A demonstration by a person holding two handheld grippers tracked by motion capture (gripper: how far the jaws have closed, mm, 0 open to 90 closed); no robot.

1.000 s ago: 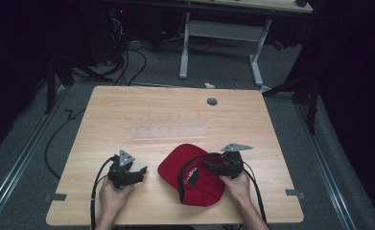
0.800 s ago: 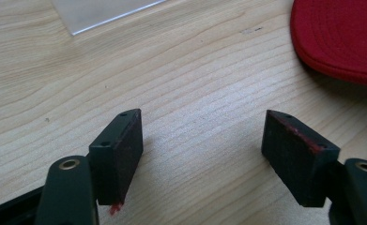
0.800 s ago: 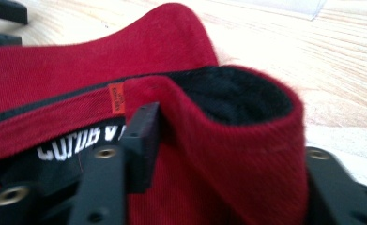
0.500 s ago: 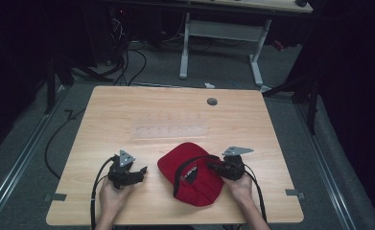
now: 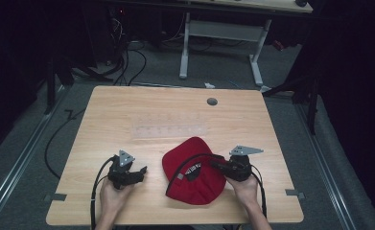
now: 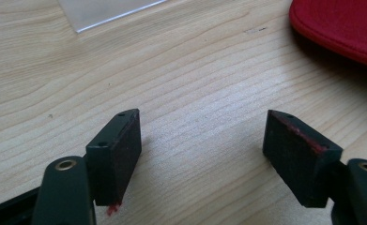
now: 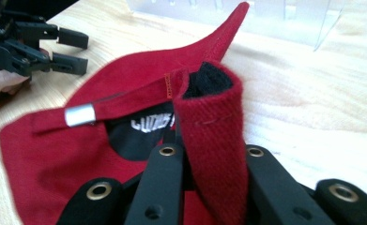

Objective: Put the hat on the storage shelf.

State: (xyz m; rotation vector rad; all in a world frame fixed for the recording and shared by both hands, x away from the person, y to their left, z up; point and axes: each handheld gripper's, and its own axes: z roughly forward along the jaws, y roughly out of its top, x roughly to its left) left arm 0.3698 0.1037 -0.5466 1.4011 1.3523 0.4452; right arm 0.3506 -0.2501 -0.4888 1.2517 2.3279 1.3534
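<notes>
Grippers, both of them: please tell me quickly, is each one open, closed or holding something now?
Left gripper: open, holding nothing, over bare table.
Right gripper: closed on a fold of the red cap.

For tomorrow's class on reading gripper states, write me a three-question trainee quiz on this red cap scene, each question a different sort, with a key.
1. True or false: the left hand-held gripper grips the red cap.
2. Which hand-held gripper clamps the cap's fabric? A left B right C both
3. Fill in: the clear plastic sheet lies on the wooden ____.

Key: 1 false, its jaws stand open over bare wood. 2 B, the right hand-held gripper. 3 table.
</notes>
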